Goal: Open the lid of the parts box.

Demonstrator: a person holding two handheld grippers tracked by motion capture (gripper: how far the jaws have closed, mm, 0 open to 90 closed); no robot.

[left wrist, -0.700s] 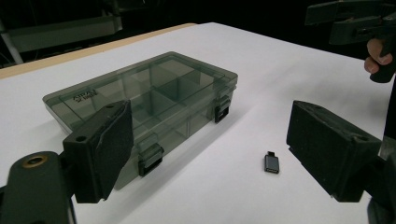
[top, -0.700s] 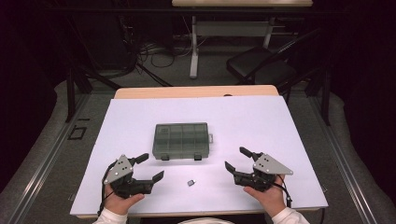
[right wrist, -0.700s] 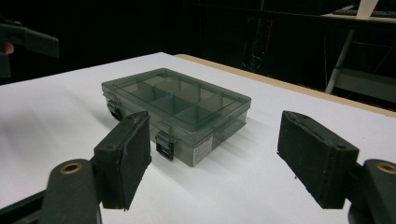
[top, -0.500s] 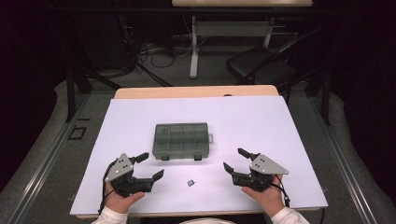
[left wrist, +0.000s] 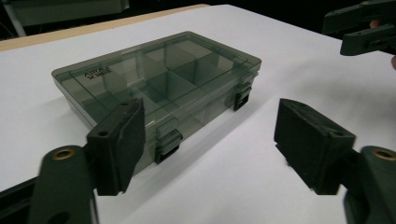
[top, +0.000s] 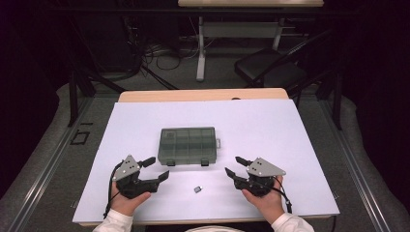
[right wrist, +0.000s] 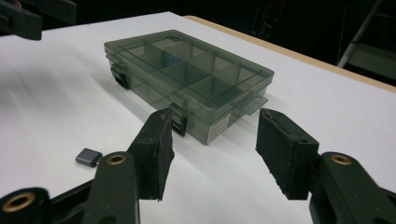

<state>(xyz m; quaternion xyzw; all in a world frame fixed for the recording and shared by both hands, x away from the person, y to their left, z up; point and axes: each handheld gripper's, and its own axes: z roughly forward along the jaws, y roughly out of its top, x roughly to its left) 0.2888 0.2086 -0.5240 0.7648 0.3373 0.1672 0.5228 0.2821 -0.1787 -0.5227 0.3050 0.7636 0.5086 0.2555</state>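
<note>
A smoky clear compartment box (top: pixel 187 145) lies closed on the white table sheet (top: pixel 270 125), two dark latches on its near side. In the left gripper view the box (left wrist: pixel 159 84) sits just beyond the jaws; in the right gripper view the box (right wrist: pixel 187 79) lies ahead, slightly left. A small grey block (top: pixel 197 189) rests on the sheet between the hands, and shows as the grey block (right wrist: pixel 88 157) at the lower left of the right gripper view. My left gripper (top: pixel 157 169) is open and empty near the box's front left corner. My right gripper (top: pixel 235 166) is open and empty, right of the box.
The white sheet covers a wooden table whose far edge (top: pixel 203 94) shows beyond it. Behind the table are a dark chair (top: pixel 270 67), desk legs and cables on the floor. The other gripper's jaws (left wrist: pixel 364 28) show far off in the left gripper view.
Both hands have shifted only slightly; the right gripper has edged a little toward the left. The box and the small block have not moved.
</note>
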